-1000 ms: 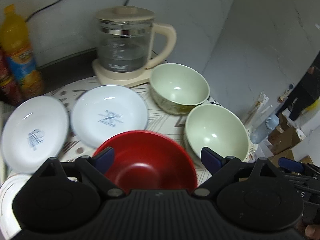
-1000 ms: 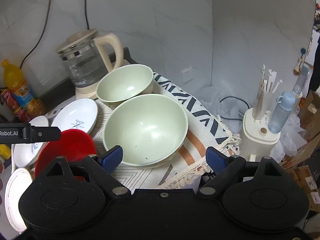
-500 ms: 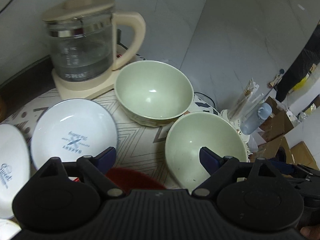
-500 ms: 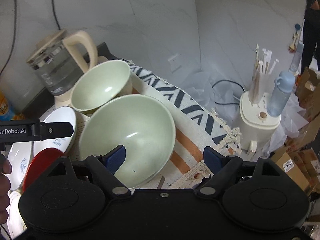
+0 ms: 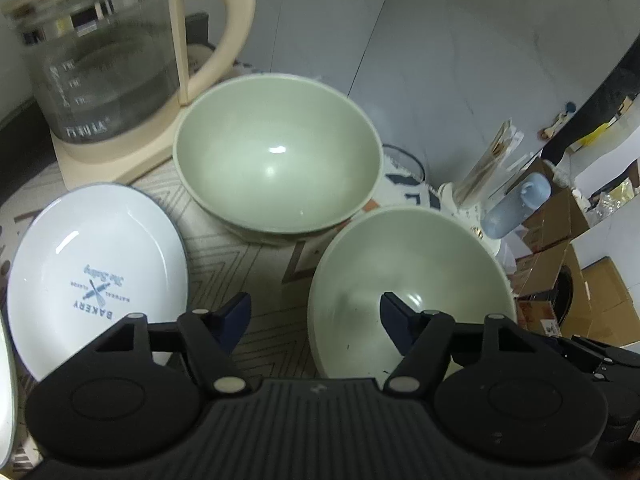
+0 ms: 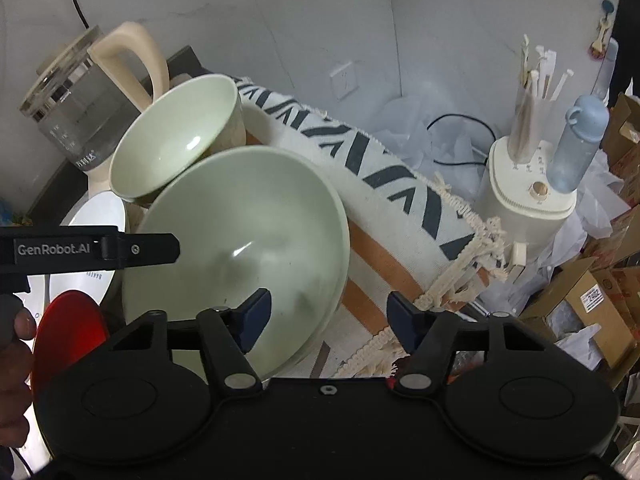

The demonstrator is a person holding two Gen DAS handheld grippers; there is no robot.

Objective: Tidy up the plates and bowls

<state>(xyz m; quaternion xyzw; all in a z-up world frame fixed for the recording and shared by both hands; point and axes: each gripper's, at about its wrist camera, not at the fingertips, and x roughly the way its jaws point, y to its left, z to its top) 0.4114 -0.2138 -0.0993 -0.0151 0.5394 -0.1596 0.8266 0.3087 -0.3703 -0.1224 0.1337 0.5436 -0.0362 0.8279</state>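
Two pale green bowls stand on the patterned cloth: the near bowl [image 5: 412,280] [image 6: 240,240] and the far bowl [image 5: 276,152] [image 6: 176,140] by the kettle. My left gripper [image 5: 315,315] straddles the near bowl's left rim, one finger outside and one inside. Its jaws are closing, and the pads stand off the rim. My right gripper [image 6: 328,311] straddles the same bowl's right rim, also closing and not pressing. A white plate [image 5: 96,276] printed BAKERY lies left of the bowls. A red bowl [image 6: 68,336] shows at the lower left of the right wrist view.
A glass kettle [image 5: 100,60] with a cream handle stands behind the far bowl. The fringed cloth [image 6: 400,184] hangs over the table's right edge. Beyond it are a white appliance [image 6: 524,196] holding sticks, a blue bottle [image 6: 580,144] and cardboard boxes [image 6: 592,300]. A hand [image 6: 16,344] holds the left gripper.
Both grippers have come down and forward onto the near green bowl, and their jaws have narrowed. The red bowl has slid out of the left wrist view.
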